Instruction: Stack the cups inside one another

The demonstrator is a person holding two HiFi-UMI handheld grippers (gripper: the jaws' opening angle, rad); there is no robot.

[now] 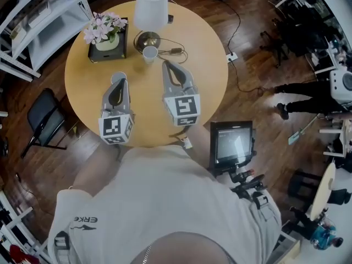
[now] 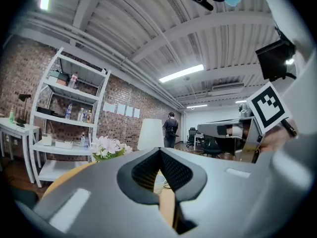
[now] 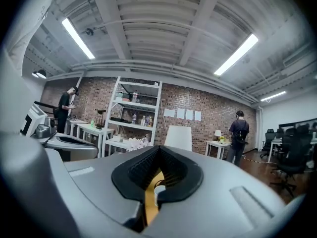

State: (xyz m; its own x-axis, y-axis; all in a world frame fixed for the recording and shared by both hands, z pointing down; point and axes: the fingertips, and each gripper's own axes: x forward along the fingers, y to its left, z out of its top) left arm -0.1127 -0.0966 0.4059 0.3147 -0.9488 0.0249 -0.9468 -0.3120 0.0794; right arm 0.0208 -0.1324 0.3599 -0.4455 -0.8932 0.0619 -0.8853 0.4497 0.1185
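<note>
Both grippers hang level over the round desk (image 1: 209,43), and neither holds anything. The left gripper (image 1: 119,83) has its jaws pressed together, and its own view shows the pads meeting with nothing between them. The right gripper (image 1: 168,65) is the same, closed on air.

A white cup (image 1: 149,54) stands upright on the desk just beside the lamp (image 1: 150,9) base, close to a loose cable (image 1: 175,50). It also shows low through the jaw notch in both gripper views (image 2: 159,184) (image 3: 159,193). What looks like a second cup (image 1: 117,77) sits just past the left gripper's tip. It is partly hidden, so I'm not sure of it. The two stand apart, so nothing seems nested yet.

To do the step well:
- Spread the jaws before coming down, not at the rim.
- Pinch one wall of a cup near its rim and go gently — a light cup tips or squashes easily.
- Lift it clear, centre it over the other cup's mouth and lower it straight.
- Let go only once it is seated.
- Keep clear of the cable, the lamp base and the flower pot (image 1: 108,40).

Writing: the shirt (image 1: 165,202) carries "ERKE" (image 1: 84,219), seen upside down in the head view. The marker cubes (image 1: 116,128) bear square patterns only. The sheets on the brick wall (image 3: 183,114) are too small to read.
</note>
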